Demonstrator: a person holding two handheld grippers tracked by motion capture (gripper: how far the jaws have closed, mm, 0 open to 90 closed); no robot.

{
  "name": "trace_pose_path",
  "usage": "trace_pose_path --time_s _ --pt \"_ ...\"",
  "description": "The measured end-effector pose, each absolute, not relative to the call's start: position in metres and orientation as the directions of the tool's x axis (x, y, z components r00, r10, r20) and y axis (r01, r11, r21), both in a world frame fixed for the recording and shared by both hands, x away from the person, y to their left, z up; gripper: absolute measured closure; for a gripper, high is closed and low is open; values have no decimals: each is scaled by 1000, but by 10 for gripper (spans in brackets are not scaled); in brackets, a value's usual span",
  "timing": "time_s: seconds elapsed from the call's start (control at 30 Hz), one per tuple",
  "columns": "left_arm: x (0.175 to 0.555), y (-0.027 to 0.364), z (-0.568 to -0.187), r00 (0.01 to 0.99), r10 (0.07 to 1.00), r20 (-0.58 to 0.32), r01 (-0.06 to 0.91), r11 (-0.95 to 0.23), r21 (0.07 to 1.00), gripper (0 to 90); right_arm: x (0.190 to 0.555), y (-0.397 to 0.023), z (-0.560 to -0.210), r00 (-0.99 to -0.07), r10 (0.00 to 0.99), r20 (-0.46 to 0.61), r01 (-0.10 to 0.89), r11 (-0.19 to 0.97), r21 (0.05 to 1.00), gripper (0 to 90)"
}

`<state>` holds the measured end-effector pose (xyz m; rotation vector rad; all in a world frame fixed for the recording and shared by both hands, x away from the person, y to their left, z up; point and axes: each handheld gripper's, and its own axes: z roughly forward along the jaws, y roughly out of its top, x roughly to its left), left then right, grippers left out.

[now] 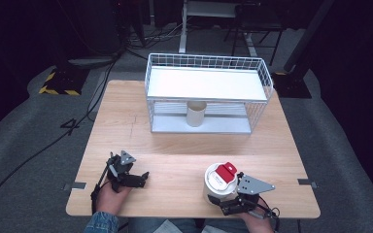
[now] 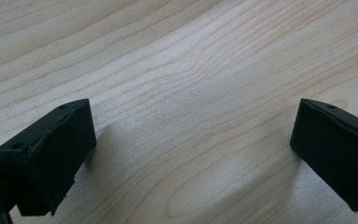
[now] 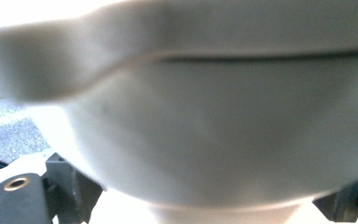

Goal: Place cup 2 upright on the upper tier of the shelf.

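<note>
**A:** Where is the cup, and how does it sit against the jaws?

**B:** In the high view a white cup with a white lid and a red tab (image 1: 219,180) stands upright on the wooden tabletop (image 1: 184,141), near the front edge at about five o'clock from the table's middle. The right gripper (image 1: 229,203) is at the cup's five o'clock side, low against its wall. In the right gripper view the cup (image 3: 223,130) is very close and blurred, its body sitting between the two jaws, which show at the bottom corners.

**A:** Are those jaws closed on it?

**B:** They sit on either side of the cup's base and appear to clasp it.

**A:** And the other one?

**B:** The left gripper (image 2: 191,149) rests at about seven o'clock, well apart from the cup. Its jaws are spread wide over bare wood, holding nothing.

**A:** Anything else?

**B:** A white wire shelf rack (image 1: 208,92) stands at twelve o'clock, with a plain paper cup (image 1: 196,113) on its lower shelf.
</note>
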<state>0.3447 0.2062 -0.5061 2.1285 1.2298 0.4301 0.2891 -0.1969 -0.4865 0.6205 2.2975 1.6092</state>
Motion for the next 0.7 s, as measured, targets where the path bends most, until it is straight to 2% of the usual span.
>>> trace_pose_path --time_s 0.3,0.7 --pt "345 206 -506 510 860 -33 652 -361 666 6 288 -196 -481 -881 473 11 158 273 949 132" --pt "345 206 -506 508 861 -32 653 -360 666 6 290 -199 -467 -880 474 40 175 244 954 132"
